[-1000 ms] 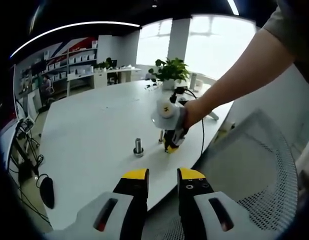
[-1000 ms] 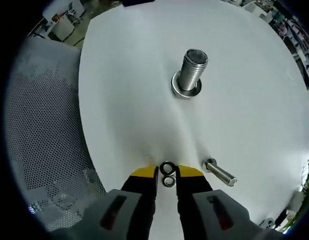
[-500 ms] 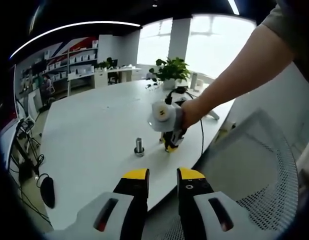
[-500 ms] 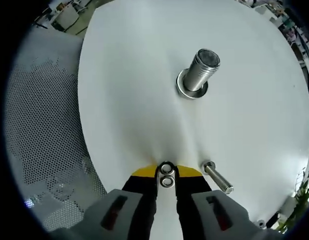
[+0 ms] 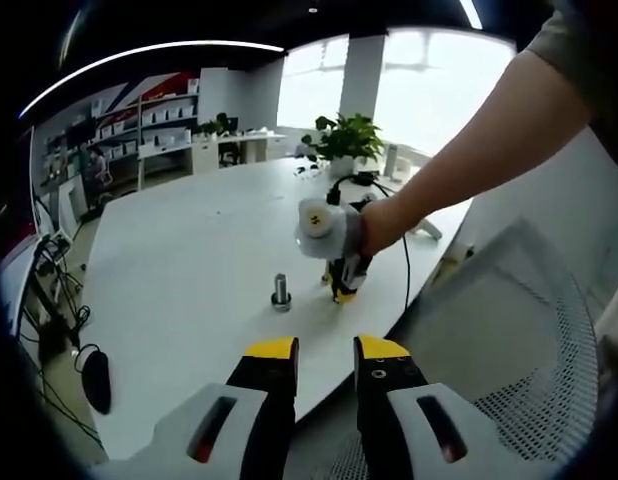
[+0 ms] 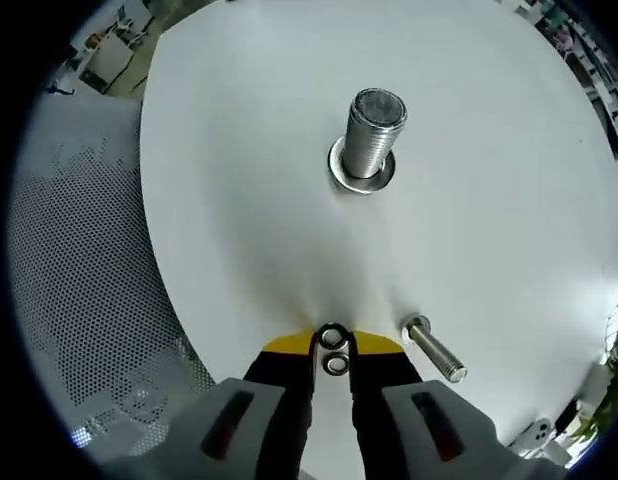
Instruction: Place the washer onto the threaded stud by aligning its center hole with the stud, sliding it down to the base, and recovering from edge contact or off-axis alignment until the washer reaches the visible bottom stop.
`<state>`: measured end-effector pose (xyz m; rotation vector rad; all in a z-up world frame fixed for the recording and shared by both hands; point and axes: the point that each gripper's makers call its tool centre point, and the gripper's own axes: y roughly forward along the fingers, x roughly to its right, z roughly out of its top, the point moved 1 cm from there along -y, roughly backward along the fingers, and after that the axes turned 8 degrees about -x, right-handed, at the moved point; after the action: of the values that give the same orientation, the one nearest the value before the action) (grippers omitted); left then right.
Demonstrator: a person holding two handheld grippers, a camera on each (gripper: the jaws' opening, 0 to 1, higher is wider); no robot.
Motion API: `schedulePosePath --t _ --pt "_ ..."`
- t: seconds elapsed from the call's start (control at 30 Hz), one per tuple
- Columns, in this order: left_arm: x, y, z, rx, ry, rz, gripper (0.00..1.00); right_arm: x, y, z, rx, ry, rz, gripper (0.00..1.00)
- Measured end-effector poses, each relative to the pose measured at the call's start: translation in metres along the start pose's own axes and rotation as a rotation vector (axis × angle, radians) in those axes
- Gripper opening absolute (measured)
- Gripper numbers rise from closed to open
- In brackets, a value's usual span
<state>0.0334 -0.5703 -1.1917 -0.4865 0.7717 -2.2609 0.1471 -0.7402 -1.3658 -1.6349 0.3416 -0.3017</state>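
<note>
The threaded stud (image 6: 374, 130) stands upright on its round base on the white table (image 6: 239, 200). Low in the right gripper view, two small steel washers (image 6: 334, 348) sit one behind the other between the yellow jaw tips of my right gripper (image 6: 334, 345), which is shut on them, well short of the stud. In the left gripper view a hand holds that right gripper (image 5: 341, 288) tip-down at the table, just right of the stud (image 5: 281, 292). My left gripper (image 5: 324, 350) hangs off the table's near edge, jaws apart and empty.
A loose bolt (image 6: 434, 348) lies on the table just right of the right jaw. A mesh chair (image 6: 79, 300) stands at the table's edge, also seen as the chair (image 5: 509, 330). A potted plant (image 5: 344, 140) and a cable sit at the far end.
The right gripper view has tilted, so the stud now sits further left in it. The washers stay between the jaws. In the left gripper view the right gripper's body leans slightly toward the stud.
</note>
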Motion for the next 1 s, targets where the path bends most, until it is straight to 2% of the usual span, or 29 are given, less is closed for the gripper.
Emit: schedulePosePath --t 0.13,0.27,0.73,1.0 --pt "0.001 0.0 0.0 -0.003 0.001 -0.003 0.2 0.001 0.0 0.0 0.058 0.041 0.003 0.13" --pt "0.001 0.001 -0.001 -0.005 0.002 -0.006 0.2 -0.001 -0.001 0.0 0.096 0.036 -0.007 0.13" --pt "0.001 0.001 -0.001 -0.008 -0.002 -0.005 0.2 0.002 -0.004 -0.007 0.134 0.052 -0.019 0.13" --pt "0.0 0.001 -0.002 -0.012 -0.004 0.0 0.2 0.01 -0.016 -0.012 0.165 0.081 -0.029 0.13"
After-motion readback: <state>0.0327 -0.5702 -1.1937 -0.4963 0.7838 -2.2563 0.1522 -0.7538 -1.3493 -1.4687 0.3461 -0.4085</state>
